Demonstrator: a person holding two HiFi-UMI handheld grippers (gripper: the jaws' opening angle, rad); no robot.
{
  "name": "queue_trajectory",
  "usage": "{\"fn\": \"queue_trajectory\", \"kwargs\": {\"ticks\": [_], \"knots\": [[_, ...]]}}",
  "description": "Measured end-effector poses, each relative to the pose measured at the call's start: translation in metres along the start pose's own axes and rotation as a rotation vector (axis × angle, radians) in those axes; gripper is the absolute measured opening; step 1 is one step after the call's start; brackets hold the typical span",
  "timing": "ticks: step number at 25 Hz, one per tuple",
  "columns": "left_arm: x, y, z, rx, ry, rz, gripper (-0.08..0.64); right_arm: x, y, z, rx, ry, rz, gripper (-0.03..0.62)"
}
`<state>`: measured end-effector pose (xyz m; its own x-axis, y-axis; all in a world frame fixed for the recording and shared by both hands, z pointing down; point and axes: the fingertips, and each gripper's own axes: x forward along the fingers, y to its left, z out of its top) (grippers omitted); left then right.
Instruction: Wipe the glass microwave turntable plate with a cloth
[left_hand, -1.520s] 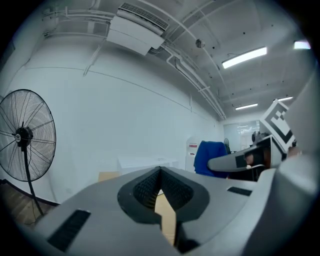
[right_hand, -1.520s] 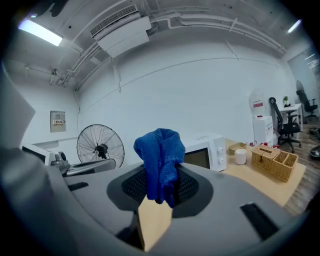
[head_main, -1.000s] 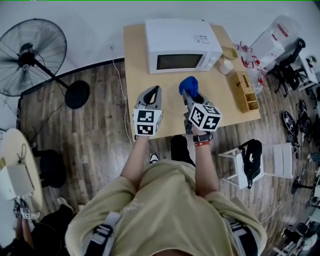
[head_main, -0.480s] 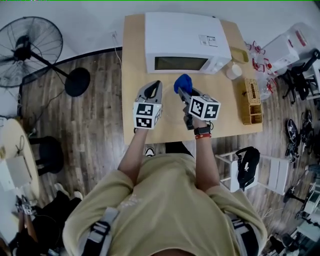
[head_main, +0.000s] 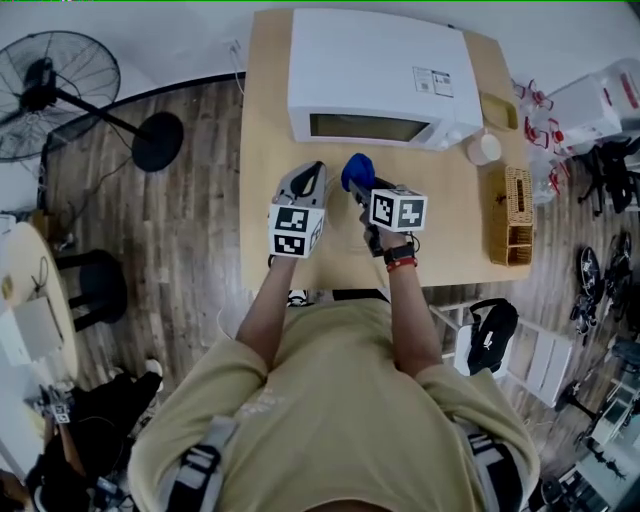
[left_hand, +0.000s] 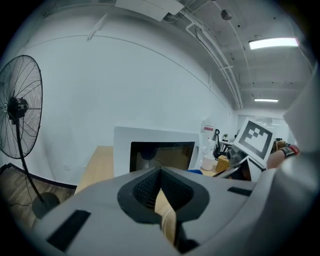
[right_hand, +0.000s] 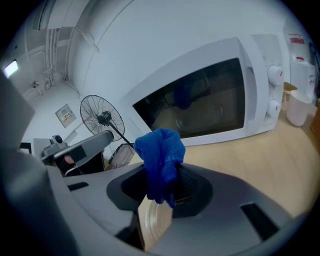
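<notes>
Two grippers are held side by side above the middle of the wooden table (head_main: 450, 235), close together but apart; both are pointed toward the far side, where a white microwave (head_main: 375, 60) is set with its door shut. The left gripper (left_hand: 161, 172) is seen with its jaws brought together at the tips, and nothing is caught between them; only a sliver of pale table colour is shown through the slot below the tips. The right gripper (right_hand: 162, 187) is closed upon a blue cloth (right_hand: 160, 150); the cloth is pinched at its lower part and is bunched upward in a loose tuft above the jaws; in the head view it is seen as a blue lump just on the near side of the microwave's front. The microwave's dark window is faced by both gripper views, and a dim blue reflection is shown in it in the right gripper view; the glass turntable plate cannot be made out in any view, so its place cannot be told. To the right of the microwave a white cup (head_main: 484, 148) is stood on the table; nearer, along the right edge, a wicker basket (head_main: 512, 215) is laid. At the far left a standing fan (head_main: 60, 95) is placed on the floor (head_main: 180, 260), well apart from the table.
</notes>
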<state>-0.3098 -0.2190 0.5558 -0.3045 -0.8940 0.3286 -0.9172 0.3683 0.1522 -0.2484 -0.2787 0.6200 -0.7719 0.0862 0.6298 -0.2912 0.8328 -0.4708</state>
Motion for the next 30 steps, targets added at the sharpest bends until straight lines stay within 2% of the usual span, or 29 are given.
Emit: {"fn": "queue_trajectory", "kwargs": {"ticks": [6,15,30], "knots": [[0.014,0.014,-0.021,-0.044,0.022,0.042,0.018,0.044,-0.013,-0.025,-0.017,0.109,0.022,0.123],[0.021,0.025,-0.039,-0.058,0.055,0.083,0.018,0.087,-0.009,-0.049,-0.036,0.221,0.092,0.123],[0.043,0.019,-0.057,-0.093,0.104,0.079,0.018,0.109,-0.022,-0.058,-0.094,0.265,0.096,0.121]]}}
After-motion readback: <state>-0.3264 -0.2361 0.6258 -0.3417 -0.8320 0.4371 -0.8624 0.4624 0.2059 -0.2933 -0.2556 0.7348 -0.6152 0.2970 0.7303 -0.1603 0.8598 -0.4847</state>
